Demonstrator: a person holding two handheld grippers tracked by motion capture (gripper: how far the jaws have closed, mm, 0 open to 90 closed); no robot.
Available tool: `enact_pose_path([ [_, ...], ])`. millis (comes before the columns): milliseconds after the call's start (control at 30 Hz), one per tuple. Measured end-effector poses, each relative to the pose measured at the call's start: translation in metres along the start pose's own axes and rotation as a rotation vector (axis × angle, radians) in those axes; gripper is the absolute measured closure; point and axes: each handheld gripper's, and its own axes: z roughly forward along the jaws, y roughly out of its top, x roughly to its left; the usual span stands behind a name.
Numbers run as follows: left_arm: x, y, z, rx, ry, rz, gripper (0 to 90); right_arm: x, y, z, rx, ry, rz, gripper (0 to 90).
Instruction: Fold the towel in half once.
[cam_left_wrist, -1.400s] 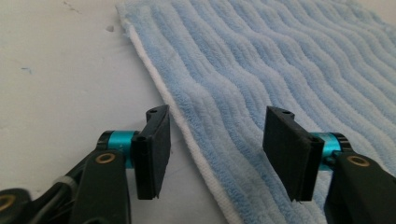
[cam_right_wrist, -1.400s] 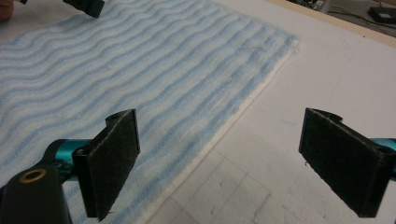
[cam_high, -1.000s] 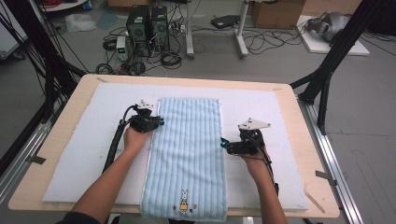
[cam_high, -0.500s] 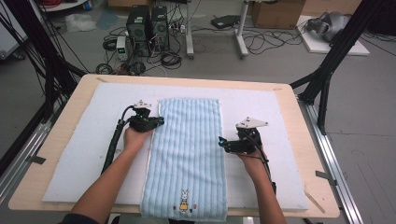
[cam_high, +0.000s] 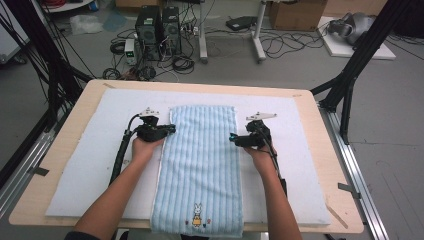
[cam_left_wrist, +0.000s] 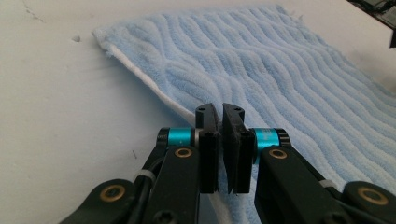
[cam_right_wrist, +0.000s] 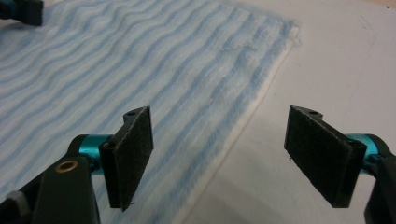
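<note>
We have the blue striped towel (cam_high: 200, 165) lying flat and lengthwise down the middle of the white mat (cam_high: 90, 150) on the table (cam_high: 330, 200), not yet folded. Our left tool (cam_left_wrist: 219, 140) is pinched shut at the towel's left edge, apparently on its hem, though the jaws hide the contact. Our right tool (cam_right_wrist: 219, 154) straddles the towel's right edge; its jaws have just been closing but stand wide, pads clear of the cloth, so that grasp and the fold remain.
</note>
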Motion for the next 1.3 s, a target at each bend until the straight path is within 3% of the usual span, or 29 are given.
enact_pose_path([
  [67,0.0,-0.001,-0.001,-0.005,0.0,0.0,84.5,0.001,0.005,0.01,0.032,-0.02,0.012,31.0],
  [133,-0.001,-0.001,-0.001,-0.007,0.0,0.013,84.5,0.002,0.009,0.02,0.054,-0.038,0.014,31.0],
  [267,0.0,-0.001,-0.001,-0.007,-0.001,0.0,84.5,0.005,0.016,0.034,0.079,-0.046,-0.001,34.6],
  [567,0.001,-0.002,-0.002,-0.016,-0.01,-0.005,84.7,0.008,0.021,0.047,0.135,-0.057,0.004,47.5],
  [633,0.0,-0.001,-0.002,-0.014,-0.007,0.0,84.8,0.007,0.02,0.046,0.136,-0.065,0.0,54.2],
  [833,0.001,-0.001,-0.001,-0.011,-0.008,-0.019,85.5,-0.001,0.019,0.044,0.129,-0.063,0.039,83.5],
  [933,0.0,-0.001,-0.001,-0.003,0.003,-0.009,85.7,-0.003,0.019,0.044,0.121,-0.062,0.03,85.7],
  [1033,0.004,0.0,-0.001,-0.011,0.008,-0.042,85.8,-0.001,0.02,0.045,0.113,-0.073,0.0,86.5],
  [1200,0.007,0.009,-0.003,-0.057,0.014,-0.105,85.8,-0.004,0.026,0.039,-0.017,-0.082,0.024,86.8],
  [1300,0.007,0.012,-0.005,-0.071,-0.002,-0.114,85.7,-0.007,0.024,0.04,-0.009,-0.061,0.028,86.8],
])
